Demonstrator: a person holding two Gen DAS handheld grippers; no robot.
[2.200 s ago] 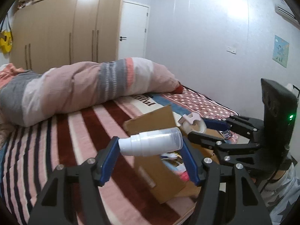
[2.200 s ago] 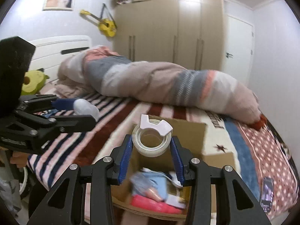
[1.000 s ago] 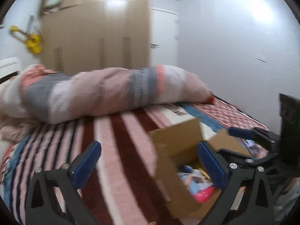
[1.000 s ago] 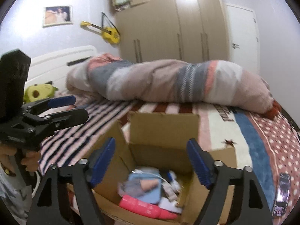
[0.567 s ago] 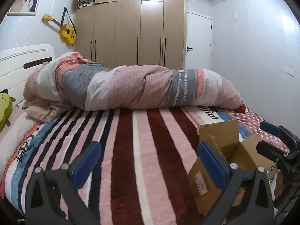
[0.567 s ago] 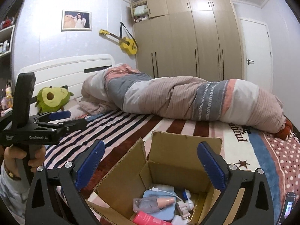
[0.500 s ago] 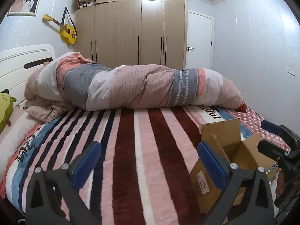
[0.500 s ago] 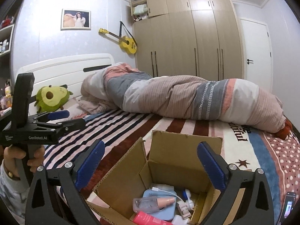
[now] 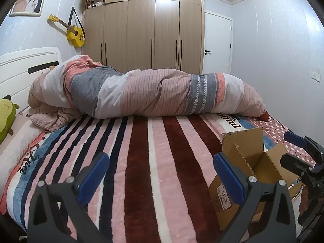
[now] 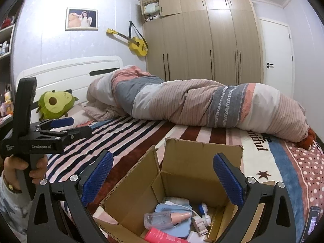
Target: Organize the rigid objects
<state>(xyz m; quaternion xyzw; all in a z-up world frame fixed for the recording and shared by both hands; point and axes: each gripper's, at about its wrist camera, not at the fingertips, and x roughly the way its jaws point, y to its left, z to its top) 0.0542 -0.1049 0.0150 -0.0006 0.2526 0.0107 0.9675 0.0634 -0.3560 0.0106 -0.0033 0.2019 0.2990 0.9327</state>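
Observation:
An open cardboard box [image 10: 194, 162] stands on the striped bed, also at the right of the left wrist view [image 9: 251, 162]. Inside it lie a clear spray bottle with a pink top [image 10: 168, 217], a light blue case [image 10: 172, 220], a pink tube [image 10: 162, 237] and small white items [image 10: 199, 221]. My right gripper [image 10: 163, 174] is open and empty above the box. My left gripper [image 9: 161, 172] is open and empty over the blanket, left of the box; it shows from the side in the right wrist view [image 10: 66, 127].
A rolled striped duvet [image 9: 154, 93] lies across the far side of the bed. An avocado plush [image 10: 54, 103] sits by the white headboard [image 10: 66, 73]. A phone [image 10: 312, 221] lies on the dotted cover at the right. Wardrobes [image 9: 149, 30] and a door [image 9: 217, 42] stand behind.
Both grippers let go of their loads, a white bottle and a tape roll, and opened wide. Both then drew back from the box; the left one swung left over the blanket.

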